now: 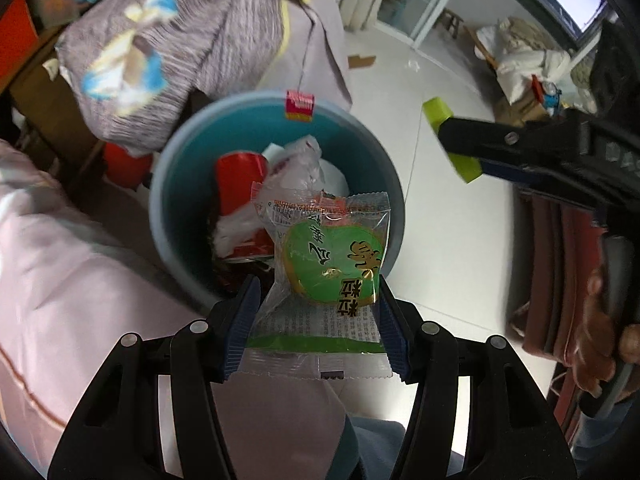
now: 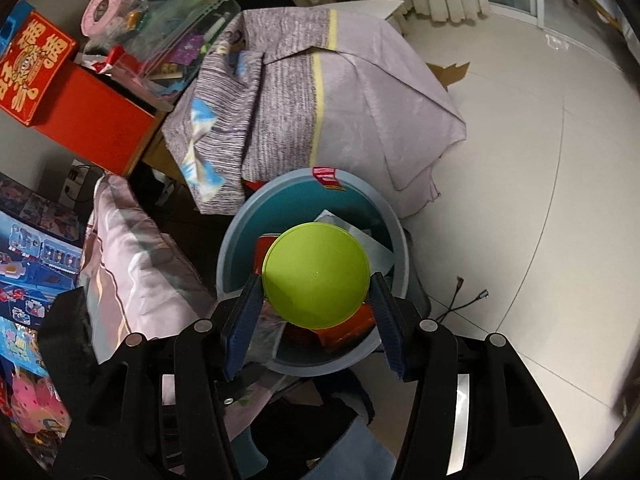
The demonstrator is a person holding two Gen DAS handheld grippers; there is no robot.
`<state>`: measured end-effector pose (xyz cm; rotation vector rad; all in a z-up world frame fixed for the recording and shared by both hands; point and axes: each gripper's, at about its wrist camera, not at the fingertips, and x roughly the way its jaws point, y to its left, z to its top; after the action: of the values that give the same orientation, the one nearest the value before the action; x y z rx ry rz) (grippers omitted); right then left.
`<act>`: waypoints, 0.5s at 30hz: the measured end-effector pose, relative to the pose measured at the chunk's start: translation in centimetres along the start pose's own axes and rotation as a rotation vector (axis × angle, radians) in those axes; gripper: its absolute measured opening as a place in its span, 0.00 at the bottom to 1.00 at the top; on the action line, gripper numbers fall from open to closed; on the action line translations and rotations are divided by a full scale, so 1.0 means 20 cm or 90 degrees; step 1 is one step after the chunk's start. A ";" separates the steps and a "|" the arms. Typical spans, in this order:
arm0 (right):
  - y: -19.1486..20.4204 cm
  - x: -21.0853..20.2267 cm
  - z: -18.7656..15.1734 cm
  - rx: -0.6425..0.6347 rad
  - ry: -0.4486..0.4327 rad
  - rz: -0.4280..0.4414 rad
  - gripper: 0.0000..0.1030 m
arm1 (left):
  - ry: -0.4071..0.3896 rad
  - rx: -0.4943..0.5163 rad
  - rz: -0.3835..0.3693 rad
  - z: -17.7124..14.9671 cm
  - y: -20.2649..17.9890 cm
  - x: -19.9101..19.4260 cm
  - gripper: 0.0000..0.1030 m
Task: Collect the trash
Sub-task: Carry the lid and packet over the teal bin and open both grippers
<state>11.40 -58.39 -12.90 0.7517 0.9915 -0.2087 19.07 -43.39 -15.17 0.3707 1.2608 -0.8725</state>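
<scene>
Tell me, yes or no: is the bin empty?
No: the blue bin already holds a red wrapper and a white plastic bag.

Round blue plastic bin: contents largely hidden behind round lime-green plastic lid. Clear green-printed snack wrapper: covers bin's near rim. Grey striped patterned cloth: motion-blurred, print unreadable.

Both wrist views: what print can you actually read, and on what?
"粒粒": snack packet in the left hand-held gripper, large characters near its lower edge.
Packet's other characters and fine print: too distorted or small to read.
Red box: gold characters, too stylised to read.
Red tag on bin rim: blurred.
</scene>
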 end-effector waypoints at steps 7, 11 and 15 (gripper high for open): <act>-0.01 0.06 0.03 0.007 0.009 -0.014 0.51 | 0.022 -0.032 -0.001 0.07 0.11 0.14 0.56; 0.01 0.10 0.05 0.006 0.018 -0.018 0.51 | 0.011 -0.052 0.015 0.10 0.19 0.14 0.56; 0.04 0.13 0.06 0.000 0.023 -0.018 0.51 | -0.006 -0.050 0.012 0.12 0.21 0.09 0.57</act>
<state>13.97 -58.16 -14.19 0.7441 1.0365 -0.2206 23.81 -43.02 -16.90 0.3158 1.2761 -0.8052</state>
